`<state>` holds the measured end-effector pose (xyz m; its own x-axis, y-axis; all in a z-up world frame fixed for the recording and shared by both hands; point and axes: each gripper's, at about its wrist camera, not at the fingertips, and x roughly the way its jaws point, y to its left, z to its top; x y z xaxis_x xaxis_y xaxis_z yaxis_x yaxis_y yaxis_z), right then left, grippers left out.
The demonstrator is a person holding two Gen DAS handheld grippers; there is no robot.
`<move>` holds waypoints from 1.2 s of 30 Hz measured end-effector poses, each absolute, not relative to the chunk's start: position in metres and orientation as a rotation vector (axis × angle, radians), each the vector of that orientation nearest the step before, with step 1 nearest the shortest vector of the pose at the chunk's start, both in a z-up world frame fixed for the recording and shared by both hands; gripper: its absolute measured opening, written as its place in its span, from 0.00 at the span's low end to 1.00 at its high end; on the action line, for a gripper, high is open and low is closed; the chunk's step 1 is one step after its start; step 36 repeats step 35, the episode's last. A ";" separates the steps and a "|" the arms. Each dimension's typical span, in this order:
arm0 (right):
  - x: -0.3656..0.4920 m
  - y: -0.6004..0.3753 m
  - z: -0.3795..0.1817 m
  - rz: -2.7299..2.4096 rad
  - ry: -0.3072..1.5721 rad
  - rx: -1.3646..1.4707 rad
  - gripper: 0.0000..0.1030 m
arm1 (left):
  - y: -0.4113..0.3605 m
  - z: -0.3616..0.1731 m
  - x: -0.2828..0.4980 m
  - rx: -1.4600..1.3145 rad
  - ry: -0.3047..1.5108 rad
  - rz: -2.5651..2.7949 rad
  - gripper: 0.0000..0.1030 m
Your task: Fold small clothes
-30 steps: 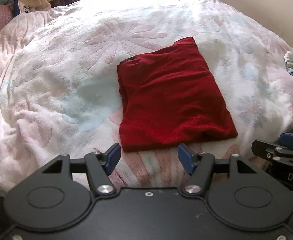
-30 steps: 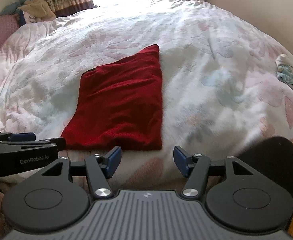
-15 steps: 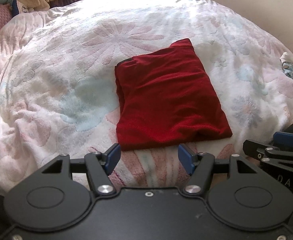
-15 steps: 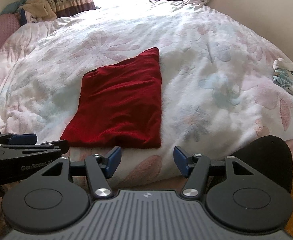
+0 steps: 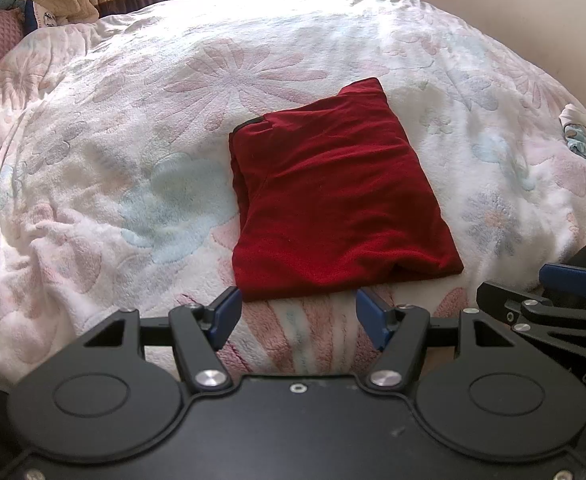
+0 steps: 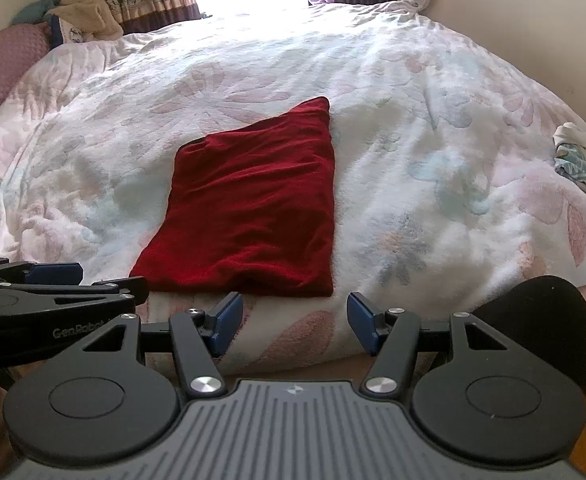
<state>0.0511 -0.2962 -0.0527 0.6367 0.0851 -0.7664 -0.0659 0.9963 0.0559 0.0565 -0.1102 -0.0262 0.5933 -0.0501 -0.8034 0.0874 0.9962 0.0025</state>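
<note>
Lying near the front edge of the bed, the red garment is sitting folded into a rough rectangle on the flowered blanket, with one far corner poking up and its near edge bulging slightly where the layers are stacking. That bulge is the risk, by my reading: if a finger is pinching only the top layer, the fold could be peeling open as it lifts, and the fleecy blanket could be getting caught up with the cloth, dragging the garment askew. Pulling toward the bed's edge could also be sliding it off the mattress, since it is lying so close to the front.

Both tongs are hovering just short of the near edge, angled downward toward the bed. The left gripper is standing wide with nothing between its blue pads, and it is sitting roughly in front of the garment's near edge. The right gripper is likewise standing wide and empty, lined up with the near right corner. The two are sitting side by side, each showing at the border of the other's view. A patterned white cloth is resting well apart at the right.
</note>
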 end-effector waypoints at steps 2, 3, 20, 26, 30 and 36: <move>0.051 -0.296 -0.053 0.089 0.877 0.022 0.69 | -0.110 -0.026 0.056 0.044 0.932 -0.080 0.63; 0.051 -0.296 -0.053 0.090 0.876 0.020 0.69 | -0.111 -0.026 0.056 0.043 0.932 -0.081 0.63; 0.051 -0.295 -0.053 0.091 0.875 0.020 0.69 | -0.110 -0.026 0.056 0.045 0.927 -0.087 0.63; 0.052 -0.294 -0.052 0.088 0.877 0.021 0.69 | -0.110 -0.026 0.055 0.042 0.925 -0.086 0.63; 0.052 -0.294 -0.053 0.087 0.877 0.018 0.68 | -0.109 -0.026 0.055 0.041 0.927 -0.087 0.63; 0.052 -0.294 -0.053 0.087 0.876 0.018 0.69 | -0.107 -0.025 0.053 0.035 0.913 -0.083 0.63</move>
